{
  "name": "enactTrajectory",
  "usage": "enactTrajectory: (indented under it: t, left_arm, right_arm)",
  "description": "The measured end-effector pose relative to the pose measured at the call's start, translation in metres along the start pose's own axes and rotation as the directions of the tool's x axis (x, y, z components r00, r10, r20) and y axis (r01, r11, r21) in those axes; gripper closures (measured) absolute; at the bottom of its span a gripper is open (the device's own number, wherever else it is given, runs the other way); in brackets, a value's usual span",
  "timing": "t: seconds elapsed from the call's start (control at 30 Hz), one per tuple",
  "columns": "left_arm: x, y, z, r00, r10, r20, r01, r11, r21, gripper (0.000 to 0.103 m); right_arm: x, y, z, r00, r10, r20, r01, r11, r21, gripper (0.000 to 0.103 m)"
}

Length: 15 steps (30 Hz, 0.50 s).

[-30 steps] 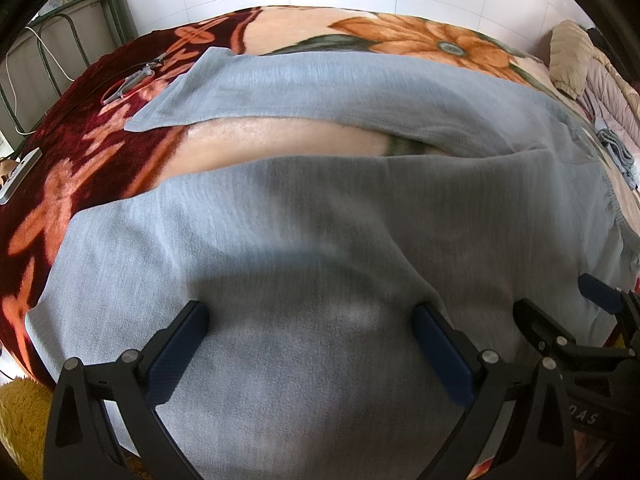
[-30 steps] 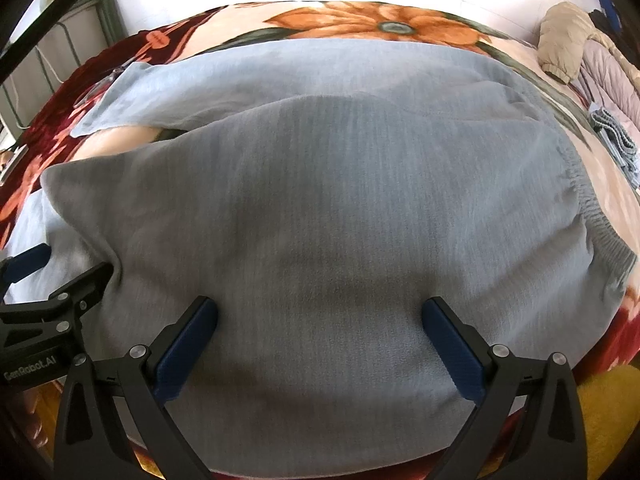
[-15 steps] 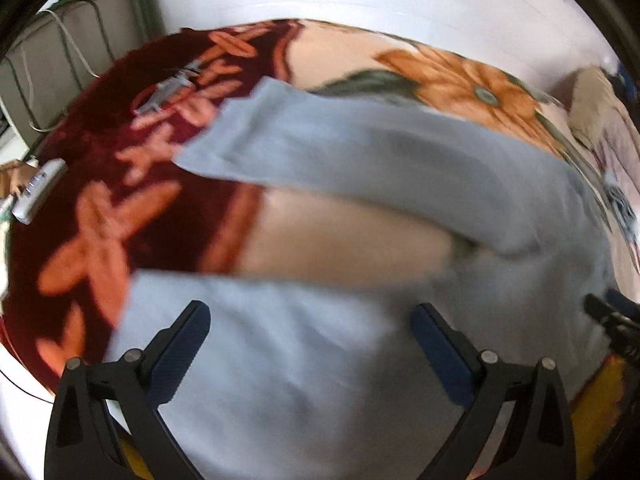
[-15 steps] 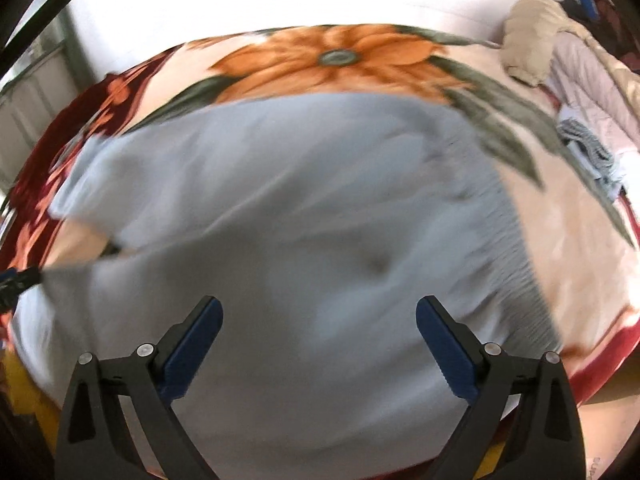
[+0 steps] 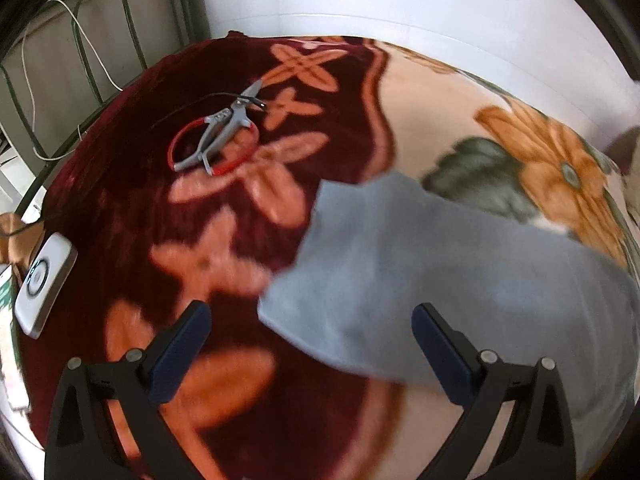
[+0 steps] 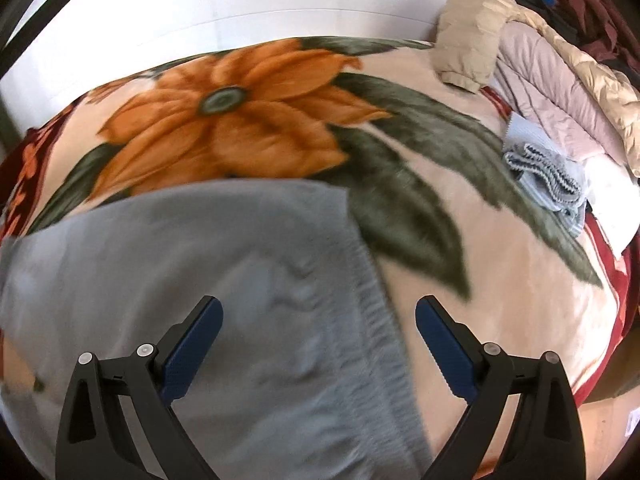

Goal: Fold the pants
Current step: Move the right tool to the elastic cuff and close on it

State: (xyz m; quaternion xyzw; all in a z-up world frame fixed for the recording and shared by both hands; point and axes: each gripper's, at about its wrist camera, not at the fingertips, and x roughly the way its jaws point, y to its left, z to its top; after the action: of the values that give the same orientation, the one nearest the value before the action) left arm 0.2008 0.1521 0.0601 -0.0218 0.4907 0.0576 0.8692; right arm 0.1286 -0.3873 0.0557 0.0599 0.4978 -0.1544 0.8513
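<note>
Both sets of jaws are held wide apart, and nothing is clamped in either. Between the fingers of the left gripper (image 5: 311, 354) the hem end of a leg of the grey pants (image 5: 460, 276) is framed, with its corner lying just ahead of the gap and its cloth running off past the right-hand finger; under the left-hand finger only the floral blanket (image 5: 224, 264) is seen. Between the fingers of the right gripper (image 6: 319, 352) the gathered waistband (image 6: 380, 320) is framed, running from just ahead of the gap down towards the right-hand finger, with the body of the garment spread beneath and beyond the left-hand finger. Neither gripper can be said to touch the cloth, since both views are blurred. Farther ahead of the left jaws, well apart from the pants, a pair of grey pliers with red handles (image 5: 218, 138) is laid on the dark red part of the blanket, and a small white device (image 5: 44, 284) is seen at the bed edge far to the left. Ahead and to the right of the right jaws a bundle of blue knitwear (image 6: 544, 176) and padded jackets (image 6: 532, 60) are heaped. Whether the two legs lie stacked cannot be told; the shortening folds, hem towards waistband, are judged to be left.
</note>
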Motion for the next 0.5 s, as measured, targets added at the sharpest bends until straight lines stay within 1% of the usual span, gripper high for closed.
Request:
enactTrajectory:
  t: [0.13,0.3,0.4,0.5]
  left_arm:
    - [0.022,0.005,0.021,1.000,0.000,-0.006,0.000,1.000,-0.022,0.002]
    - [0.045,0.005,0.042,1.000,0.010,-0.002,-0.011,1.000,-0.030,0.005]
    - [0.057,0.003,0.049,1.000,0.014,-0.007,-0.014,0.999,-0.030,0.009]
    - [0.068,0.000,0.051,1.000,0.009,-0.021,-0.010,0.999,-0.034,0.014]
  right_arm:
    - [0.015,-0.005,0.012,1.000,-0.019,-0.007,0.019,1.000,0.006,0.004]
    - [0.032,-0.002,0.018,0.999,-0.044,-0.023,0.043,0.999,-0.016,0.005]
    - [0.037,-0.001,0.019,0.998,-0.051,-0.021,0.051,0.998,-0.030,0.005]
    - [0.041,-0.001,0.020,0.999,-0.043,-0.015,0.042,0.999,-0.028,0.005]
